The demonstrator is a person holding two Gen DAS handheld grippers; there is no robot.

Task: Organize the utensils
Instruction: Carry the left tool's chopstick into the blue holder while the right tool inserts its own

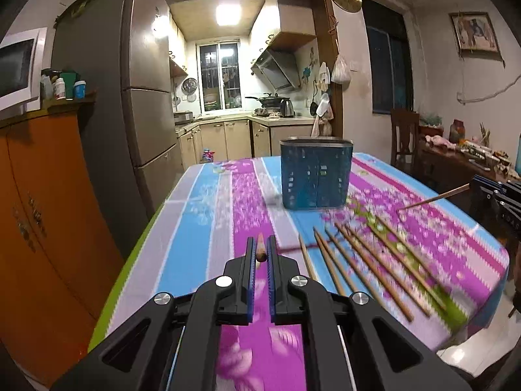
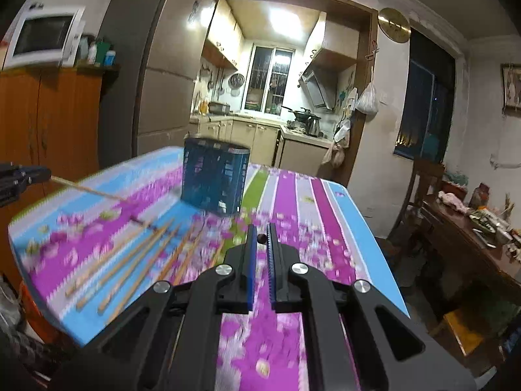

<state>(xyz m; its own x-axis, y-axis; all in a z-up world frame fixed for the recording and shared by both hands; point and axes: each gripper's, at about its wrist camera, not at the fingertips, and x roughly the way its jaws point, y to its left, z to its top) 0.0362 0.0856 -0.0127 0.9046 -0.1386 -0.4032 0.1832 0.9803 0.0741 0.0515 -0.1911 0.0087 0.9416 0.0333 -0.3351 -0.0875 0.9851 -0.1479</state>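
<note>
- The left tongs (image 1: 260, 251) are clenched on one wooden chopstick (image 1: 260, 250), held up above the surface (image 1: 202, 202).
- The right tongs (image 2: 260, 239) pinch another chopstick (image 2: 260, 237), seen end-on.
- More loose chopsticks (image 1: 368, 260) lie side by side on the flowery striped cloth.
- A blue holder basket (image 1: 316, 176) stands upright behind them, well apart.
- A tall fridge (image 1: 146, 97) stands past the surface's far edge.
</note>
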